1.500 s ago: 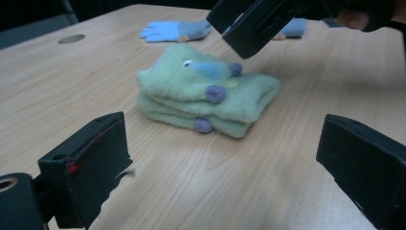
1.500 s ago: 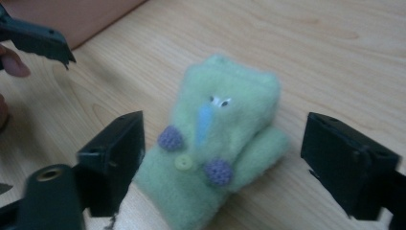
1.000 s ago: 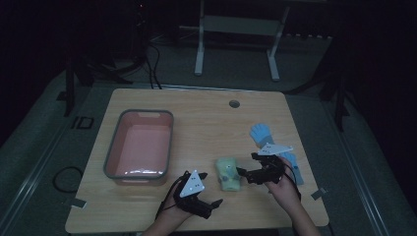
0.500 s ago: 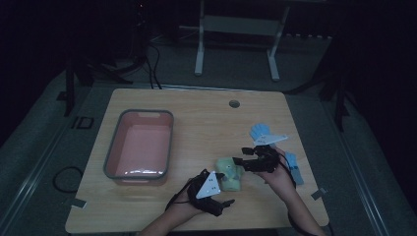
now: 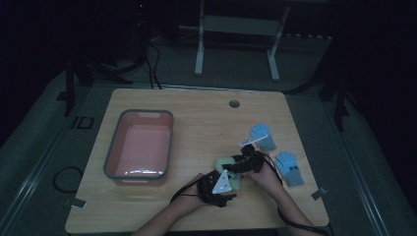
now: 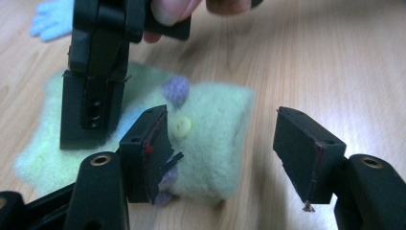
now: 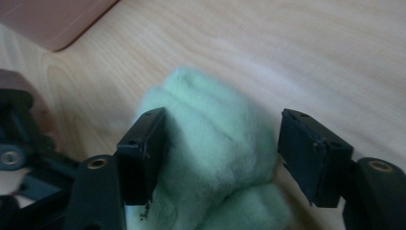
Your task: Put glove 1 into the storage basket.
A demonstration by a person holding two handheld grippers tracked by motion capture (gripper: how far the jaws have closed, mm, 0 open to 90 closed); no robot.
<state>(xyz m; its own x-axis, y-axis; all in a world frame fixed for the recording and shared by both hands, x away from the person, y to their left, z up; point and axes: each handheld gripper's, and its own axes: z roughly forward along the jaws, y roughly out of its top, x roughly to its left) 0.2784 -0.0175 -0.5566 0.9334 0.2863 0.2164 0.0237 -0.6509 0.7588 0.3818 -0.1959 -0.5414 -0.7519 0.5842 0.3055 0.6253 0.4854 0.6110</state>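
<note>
The room is dim, its edges almost black. A light wooden desk [image 5: 196, 118] stands on a grey floor [image 5: 44, 162]. Behind it stands a white metal frame [image 5: 236, 29], and dark cables [image 5: 147, 64] trail across the floor.

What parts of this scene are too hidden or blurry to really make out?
- Green felt piece: in the high view, both tongs and hands cover most of it, so its shape is unclear.
- Its near end: cut off by the bottom edge in the right gripper view, and blurred there.
- Blue gloves: small and dim in the high view; details unreadable.
- Right tongs: top cut off in the left gripper view.
</note>
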